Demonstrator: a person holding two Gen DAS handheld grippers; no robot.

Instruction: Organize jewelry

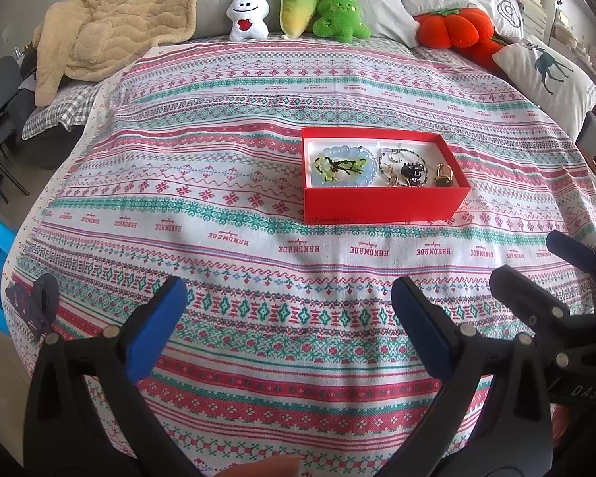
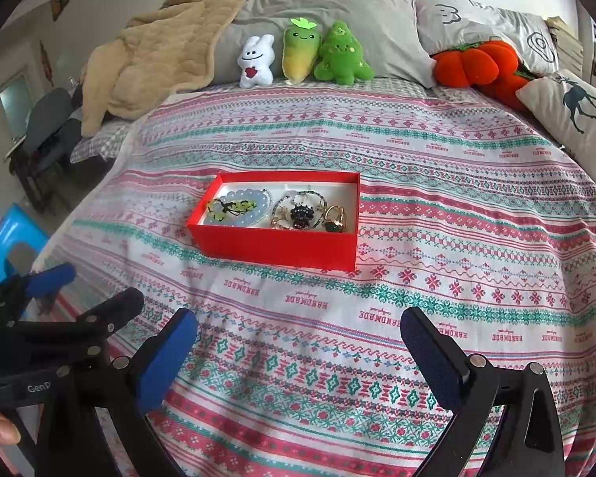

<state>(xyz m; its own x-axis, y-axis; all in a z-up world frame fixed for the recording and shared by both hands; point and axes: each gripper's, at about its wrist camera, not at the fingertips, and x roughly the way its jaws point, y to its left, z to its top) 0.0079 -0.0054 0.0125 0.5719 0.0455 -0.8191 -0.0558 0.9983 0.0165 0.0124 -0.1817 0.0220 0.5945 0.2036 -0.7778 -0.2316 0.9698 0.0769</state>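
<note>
A red box sits on the patterned bedspread. Inside lie a pale blue bead bracelet with a green charm, thin bead chains with a black charm and a gold ring with a dark stone. My left gripper is open and empty, low over the bedspread in front of the box. My right gripper is open and empty, beside the left one and also short of the box. Each shows at the edge of the other's view: right, left.
Plush toys, an orange plush and pillows line the head of the bed. A beige blanket lies at the back left. A blue stool and a dark chair stand left of the bed.
</note>
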